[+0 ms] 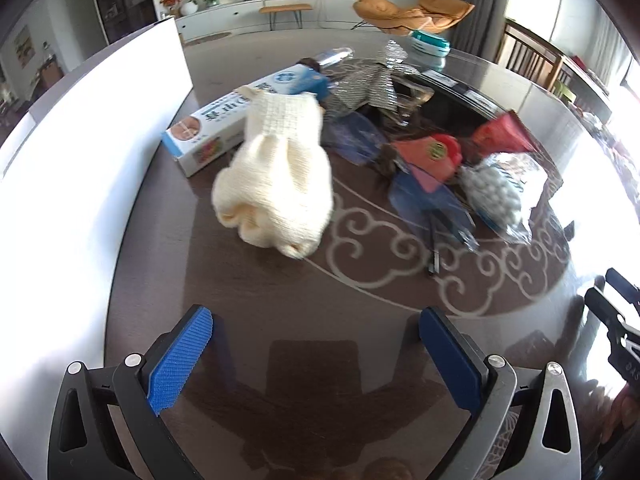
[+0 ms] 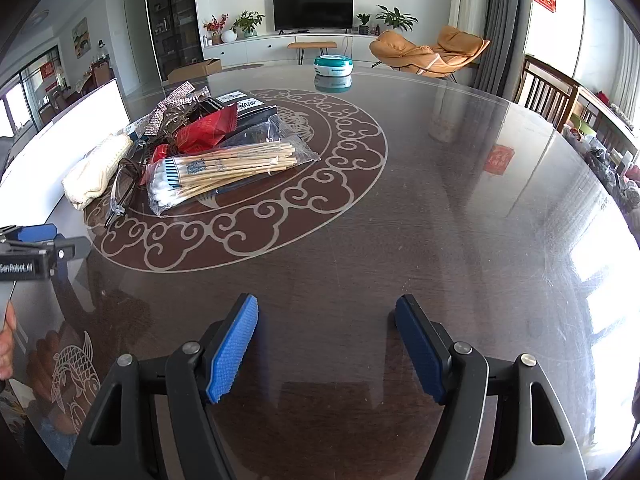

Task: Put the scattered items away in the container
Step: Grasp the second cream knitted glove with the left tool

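Both grippers hang over the dark glass table [image 2: 440,200] with their blue pads spread apart and nothing between them: the left gripper [image 1: 316,354] nearest a cream knitted cloth [image 1: 276,184], the right gripper [image 2: 326,350] over bare tabletop. The scattered items lie heaped on the table's swirl pattern: the cloth, a long blue-and-white box [image 1: 224,120], a bag of cotton swabs [image 2: 224,172] and red packets [image 2: 206,130]. The white container [image 1: 80,152] stands just left of the heap.

My table [image 2: 400,240] is glossy dark wood, mirror-smooth. The cream knit cloth [image 1: 276,184] looks soft and ribbed. The swab bag [image 2: 224,172] is clear, shiny plastic; my pads [image 2: 234,350] are ridged blue rubber.
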A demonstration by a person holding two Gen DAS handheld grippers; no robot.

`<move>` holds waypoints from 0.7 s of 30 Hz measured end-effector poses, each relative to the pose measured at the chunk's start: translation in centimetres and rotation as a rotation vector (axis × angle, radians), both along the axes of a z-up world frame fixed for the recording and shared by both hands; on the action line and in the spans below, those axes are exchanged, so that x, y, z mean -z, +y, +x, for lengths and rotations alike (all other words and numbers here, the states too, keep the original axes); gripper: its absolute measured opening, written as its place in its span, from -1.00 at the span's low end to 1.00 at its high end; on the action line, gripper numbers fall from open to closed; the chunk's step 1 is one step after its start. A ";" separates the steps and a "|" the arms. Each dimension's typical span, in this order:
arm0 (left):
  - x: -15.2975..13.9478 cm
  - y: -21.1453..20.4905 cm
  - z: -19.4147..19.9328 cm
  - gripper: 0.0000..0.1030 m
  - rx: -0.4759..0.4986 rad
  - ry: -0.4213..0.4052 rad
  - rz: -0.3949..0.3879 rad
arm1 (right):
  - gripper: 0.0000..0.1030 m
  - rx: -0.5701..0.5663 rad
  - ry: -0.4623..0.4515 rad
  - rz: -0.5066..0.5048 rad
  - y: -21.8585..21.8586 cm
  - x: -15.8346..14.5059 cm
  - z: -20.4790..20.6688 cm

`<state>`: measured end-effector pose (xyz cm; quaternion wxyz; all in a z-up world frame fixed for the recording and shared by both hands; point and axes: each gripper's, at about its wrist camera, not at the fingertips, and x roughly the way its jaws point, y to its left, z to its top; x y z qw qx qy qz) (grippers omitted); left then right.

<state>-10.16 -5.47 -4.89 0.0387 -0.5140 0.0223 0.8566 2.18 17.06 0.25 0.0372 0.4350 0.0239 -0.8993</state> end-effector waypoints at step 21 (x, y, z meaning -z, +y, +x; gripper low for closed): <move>-0.3 -0.4 -8.5 1.00 -0.018 -0.030 -0.007 | 0.41 -0.018 0.006 0.000 -0.5 -0.1 0.2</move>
